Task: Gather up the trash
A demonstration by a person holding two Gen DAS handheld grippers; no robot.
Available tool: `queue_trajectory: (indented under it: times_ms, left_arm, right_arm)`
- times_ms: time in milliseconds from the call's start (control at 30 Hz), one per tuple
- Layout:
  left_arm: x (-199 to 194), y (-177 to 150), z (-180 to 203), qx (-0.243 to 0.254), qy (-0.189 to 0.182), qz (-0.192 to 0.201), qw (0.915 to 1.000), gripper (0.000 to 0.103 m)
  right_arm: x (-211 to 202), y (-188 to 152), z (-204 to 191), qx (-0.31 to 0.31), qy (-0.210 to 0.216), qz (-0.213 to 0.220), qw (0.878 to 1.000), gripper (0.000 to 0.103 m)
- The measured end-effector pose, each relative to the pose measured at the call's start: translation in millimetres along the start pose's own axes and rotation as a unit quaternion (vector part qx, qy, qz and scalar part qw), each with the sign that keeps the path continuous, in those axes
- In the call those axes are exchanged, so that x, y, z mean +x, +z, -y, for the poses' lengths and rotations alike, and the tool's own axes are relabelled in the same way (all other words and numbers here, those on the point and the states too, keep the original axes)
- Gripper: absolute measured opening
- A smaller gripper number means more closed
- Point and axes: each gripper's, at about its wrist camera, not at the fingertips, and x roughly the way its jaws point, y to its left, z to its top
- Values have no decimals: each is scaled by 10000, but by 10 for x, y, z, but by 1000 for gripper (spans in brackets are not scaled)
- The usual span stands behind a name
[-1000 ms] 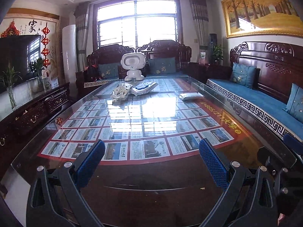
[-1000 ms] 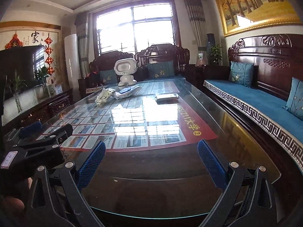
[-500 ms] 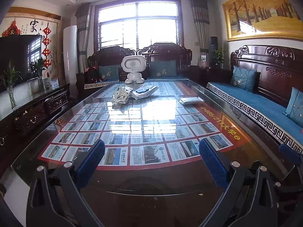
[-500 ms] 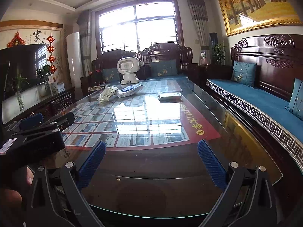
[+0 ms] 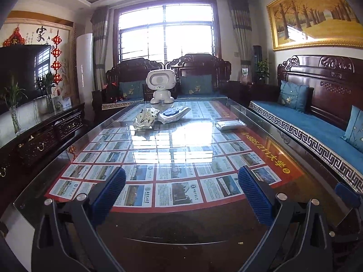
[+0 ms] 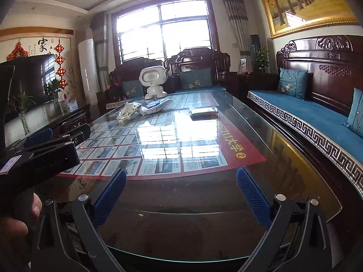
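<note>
Nothing is collected yet, judging by how things lie — all the trash sits at the far end of the glass table (image 5: 283, 163), well apart from both grippers. A crumpled wrapper (image 5: 145, 118) lies near the white toy robot (image 5: 160, 85), with a flat packet showing blue (image 5: 173, 114) just beside it on the right, and a pale flat packet (image 5: 229, 124) rests further right, toward the sofa (image 5: 301, 122). The left gripper (image 5: 181, 192) hangs over the near edge with its jaws wide and nothing between them. The right gripper (image 6: 181, 190) is equally wide and empty — it, too, is at the near end. No bin or bag shows in either view, so the whole job seems left: reach, grasp each piece, carry it off.
</note>
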Motion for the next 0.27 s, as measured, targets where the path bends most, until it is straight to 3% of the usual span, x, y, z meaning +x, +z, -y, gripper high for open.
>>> queue_trajectory:
  times_ms: [267]
  left_arm:
    - [512,18,-119,273,247,-542,9979,99]
  right_arm:
    - [297,93,196,102,-111,-409,9990,95]
